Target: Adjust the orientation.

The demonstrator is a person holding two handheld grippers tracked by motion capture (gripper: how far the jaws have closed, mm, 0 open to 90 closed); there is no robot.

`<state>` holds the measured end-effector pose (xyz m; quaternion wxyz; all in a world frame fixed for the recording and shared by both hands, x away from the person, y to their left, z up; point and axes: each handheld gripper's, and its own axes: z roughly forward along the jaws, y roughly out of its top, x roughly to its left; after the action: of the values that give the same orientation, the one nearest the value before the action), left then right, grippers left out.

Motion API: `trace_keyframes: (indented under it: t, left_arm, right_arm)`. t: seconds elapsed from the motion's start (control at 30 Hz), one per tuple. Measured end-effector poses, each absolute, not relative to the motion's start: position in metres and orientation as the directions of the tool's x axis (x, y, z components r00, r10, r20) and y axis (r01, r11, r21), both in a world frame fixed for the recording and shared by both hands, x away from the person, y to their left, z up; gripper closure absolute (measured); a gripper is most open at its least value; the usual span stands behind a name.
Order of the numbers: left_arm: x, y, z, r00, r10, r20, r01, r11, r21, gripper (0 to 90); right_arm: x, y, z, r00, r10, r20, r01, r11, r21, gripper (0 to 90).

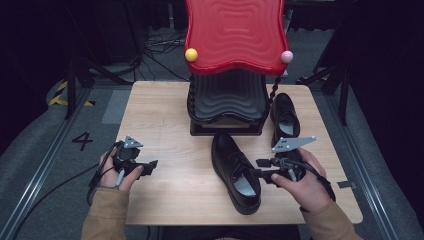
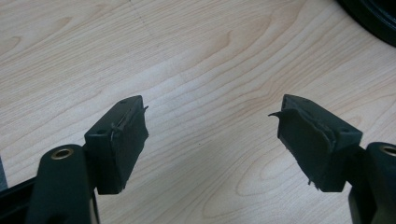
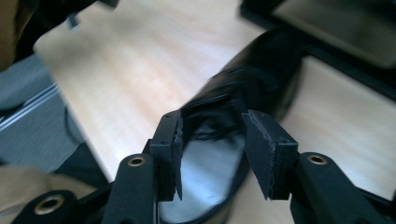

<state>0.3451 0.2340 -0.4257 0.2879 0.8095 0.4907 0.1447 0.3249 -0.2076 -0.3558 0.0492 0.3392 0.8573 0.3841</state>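
Hovering part-open at the near shoe's (image 1: 235, 170) collar, the right gripper (image 3: 212, 154) seems lined up to grab it (left gripper (image 2: 212, 140) idles wide, empty).

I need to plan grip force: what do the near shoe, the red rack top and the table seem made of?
Near shoe: probably polished leather or a synthetic lookalike, smooth black with soft glints. Red rack top: likely moulded plastic, glossy with wavy ridges. Table: pale wood or wood-look laminate, matte, with visible grain.
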Motion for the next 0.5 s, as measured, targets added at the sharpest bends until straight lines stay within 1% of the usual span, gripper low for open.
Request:
trace_keyframes:
  t: [0.07,0.2,0.43,0.5]
  left_arm:
    - [0.345,0.235,-0.425,0.476,0.878,-0.044,0.709,-0.354,0.610,24.5]
    - [0.343,0.235,-0.426,0.475,0.879,-0.041,0.712,-0.356,0.605,24.5]
    - [0.342,0.237,-0.425,0.468,0.883,-0.043,0.714,-0.349,0.607,24.5]
    - [0.342,0.238,-0.425,0.467,0.883,-0.041,0.715,-0.350,0.605,24.5]
  right_arm:
    - [0.329,-0.213,-0.354,-0.756,0.633,0.168,0.542,0.461,0.702,55.8]
    - [0.350,-0.234,-0.350,-0.698,0.703,0.134,0.553,0.411,0.724,55.2]
    - [0.393,-0.263,-0.356,-0.616,0.781,0.103,0.617,0.396,0.680,53.2]
    - [0.405,-0.269,-0.359,-0.603,0.793,0.092,0.627,0.399,0.670,50.7]
